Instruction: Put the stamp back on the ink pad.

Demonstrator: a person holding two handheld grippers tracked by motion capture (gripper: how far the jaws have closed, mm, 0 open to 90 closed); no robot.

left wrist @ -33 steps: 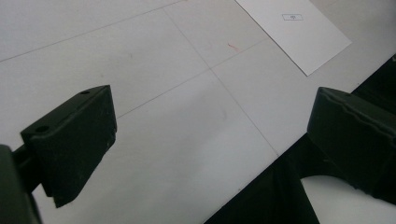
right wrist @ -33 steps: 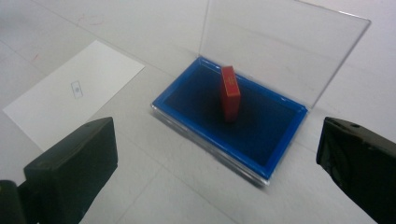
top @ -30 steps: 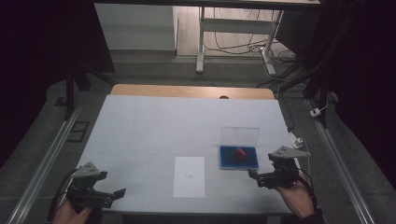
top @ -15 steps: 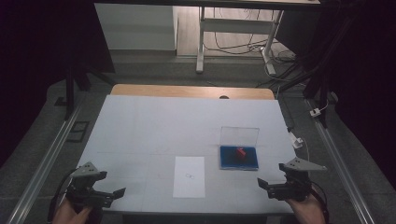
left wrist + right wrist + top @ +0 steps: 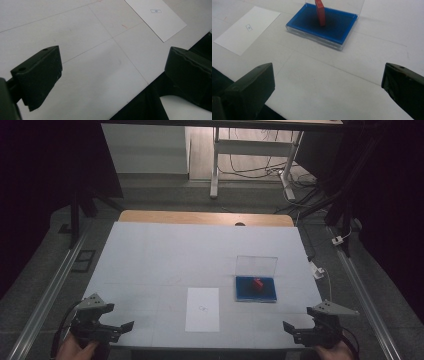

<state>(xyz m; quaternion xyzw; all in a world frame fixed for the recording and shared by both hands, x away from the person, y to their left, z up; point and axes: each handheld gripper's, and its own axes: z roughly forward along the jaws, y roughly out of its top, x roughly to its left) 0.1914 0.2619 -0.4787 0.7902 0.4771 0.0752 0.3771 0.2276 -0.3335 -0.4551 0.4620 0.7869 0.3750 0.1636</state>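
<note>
I hold both tongs spread and empty at the near edge of the surface (image 5: 150,255), left tongs (image 5: 116,329) near the paper (image 5: 202,309), right tongs (image 5: 295,330) short of the blue case (image 5: 256,290) where the red block (image 5: 258,283) stands.

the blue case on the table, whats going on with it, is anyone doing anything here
Nobody is handling it right now. The open blue case lies on the white table with a red block standing in it and its clear lid raised. A white card lies beside it. The person's left gripper and right gripper sit at the near table edge, both open and empty.
</note>
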